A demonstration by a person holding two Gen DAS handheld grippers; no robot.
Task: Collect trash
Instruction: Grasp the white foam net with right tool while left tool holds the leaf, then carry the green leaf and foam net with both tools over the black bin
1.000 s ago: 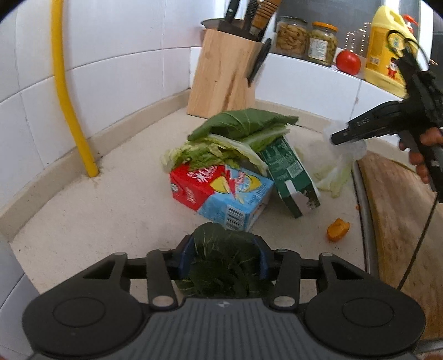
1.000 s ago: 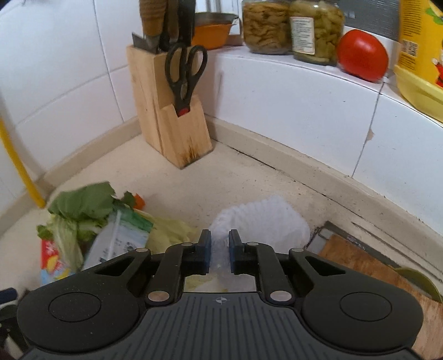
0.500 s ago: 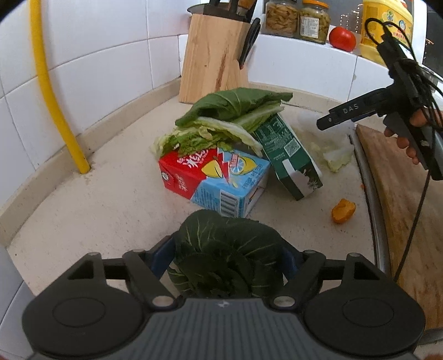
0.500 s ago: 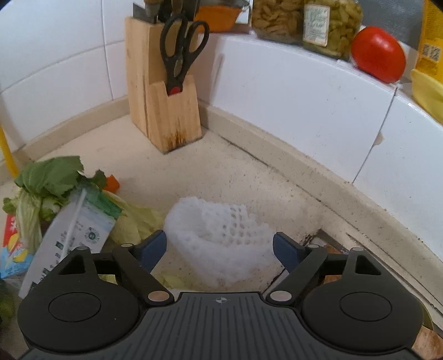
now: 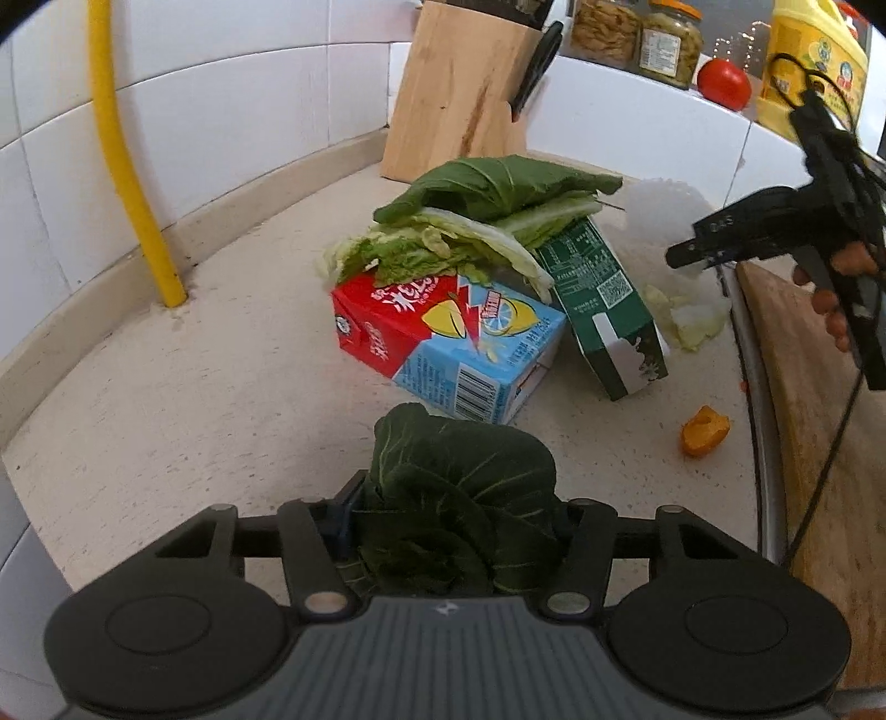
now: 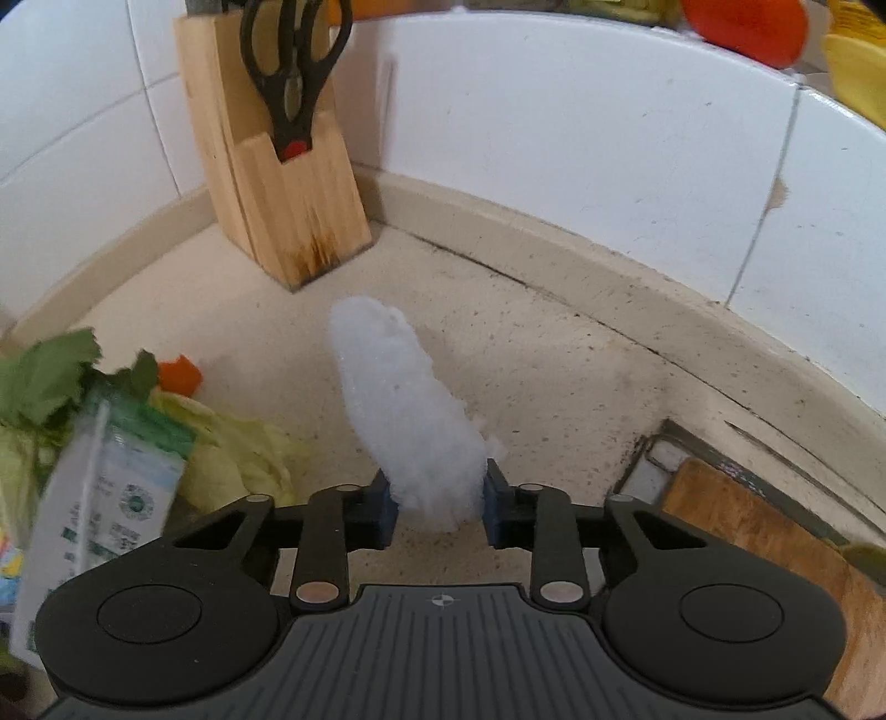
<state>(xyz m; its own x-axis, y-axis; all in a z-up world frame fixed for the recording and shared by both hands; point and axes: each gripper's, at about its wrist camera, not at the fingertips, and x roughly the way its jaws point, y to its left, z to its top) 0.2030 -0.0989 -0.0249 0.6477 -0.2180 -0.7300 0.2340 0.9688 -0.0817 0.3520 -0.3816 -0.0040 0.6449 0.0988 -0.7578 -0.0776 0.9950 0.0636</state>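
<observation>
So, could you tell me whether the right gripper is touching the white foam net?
Touching. In the right wrist view, the right gripper, whose jaws have just been closing, pinches the white foam net between both blue pads.

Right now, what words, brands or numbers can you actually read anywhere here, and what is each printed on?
"DAS", faint: on the arm of the right tool.
On the red and blue carton: large white Chinese characters, partly covered, which I cannot read for sure; barcode digits too small.
On the green carton: a QR code and fine print, too small.
On the jar labels and the yellow bottle: blurred.
</observation>
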